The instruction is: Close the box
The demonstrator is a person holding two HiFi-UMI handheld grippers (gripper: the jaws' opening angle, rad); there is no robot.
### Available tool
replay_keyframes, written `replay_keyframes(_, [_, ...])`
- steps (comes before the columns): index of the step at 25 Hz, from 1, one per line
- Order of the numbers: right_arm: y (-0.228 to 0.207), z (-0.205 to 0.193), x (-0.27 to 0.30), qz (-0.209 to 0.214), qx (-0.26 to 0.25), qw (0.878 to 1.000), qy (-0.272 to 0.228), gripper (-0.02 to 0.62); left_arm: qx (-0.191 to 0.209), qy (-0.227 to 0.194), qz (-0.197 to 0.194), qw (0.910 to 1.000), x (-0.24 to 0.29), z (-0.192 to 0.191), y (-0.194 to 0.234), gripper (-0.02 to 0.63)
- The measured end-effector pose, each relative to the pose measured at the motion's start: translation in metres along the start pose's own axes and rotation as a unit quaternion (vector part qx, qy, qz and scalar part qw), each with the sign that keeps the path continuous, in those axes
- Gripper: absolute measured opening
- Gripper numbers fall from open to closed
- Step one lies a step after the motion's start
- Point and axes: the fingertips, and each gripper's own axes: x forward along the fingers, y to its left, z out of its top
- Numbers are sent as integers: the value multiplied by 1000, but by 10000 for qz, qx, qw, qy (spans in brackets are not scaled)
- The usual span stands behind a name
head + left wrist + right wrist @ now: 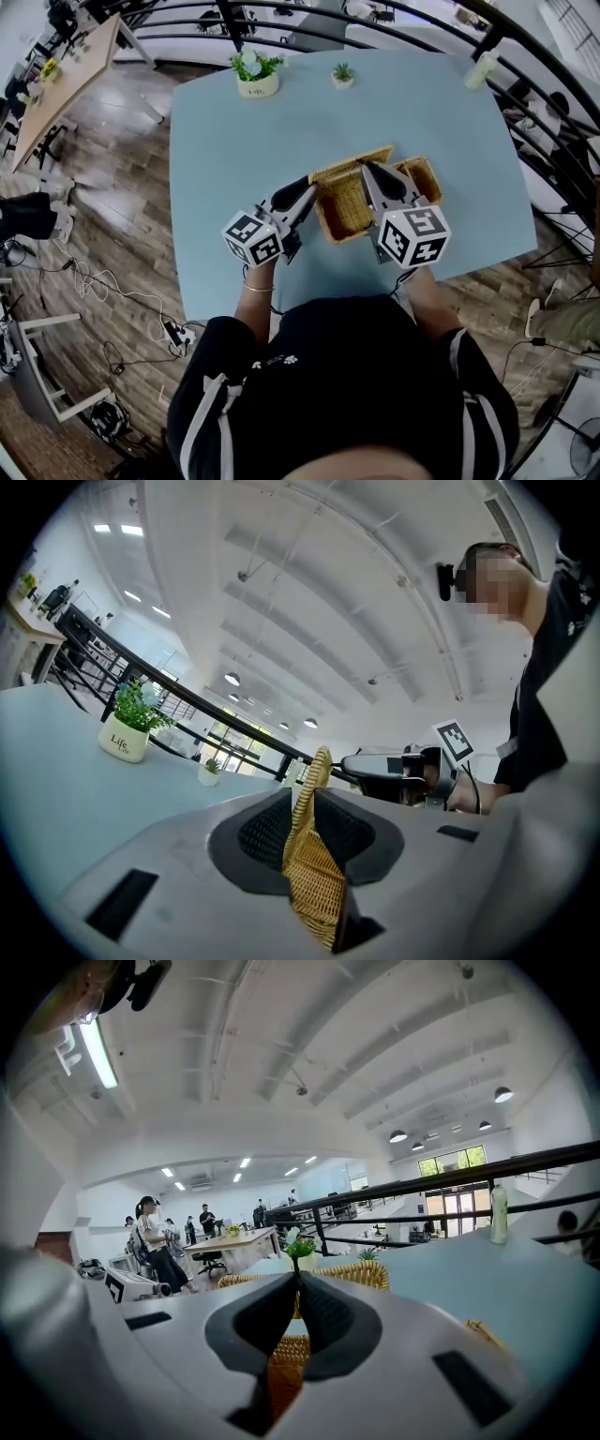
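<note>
Open-plan office, pale blue table. Woven wicker box sits open mid-table, toward 6 o'clock. Left gripper is clenched on its 9 o'clock wicker flap, presumably to fold it over. Right gripper has its jaws together, nothing visibly pinched, poised over the 3 o'clock side.

The open woven wicker box sits on the pale blue tabletop, its lid raised along the far side.

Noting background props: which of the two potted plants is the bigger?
The left plant, in the lettered white pot; the other plant, to its right, is clearly smaller.
</note>
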Motion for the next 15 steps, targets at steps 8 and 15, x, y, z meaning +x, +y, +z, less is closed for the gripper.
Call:
replay_keyframes(8, [2, -4, -17, 51, 45, 10000, -7, 15, 136, 33, -34, 9999, -4, -5, -11, 69])
replay_keyframes(15, [4, -9, -28, 103, 107, 9999, 17, 15, 264, 136, -42, 9996, -6, -9, -17, 79])
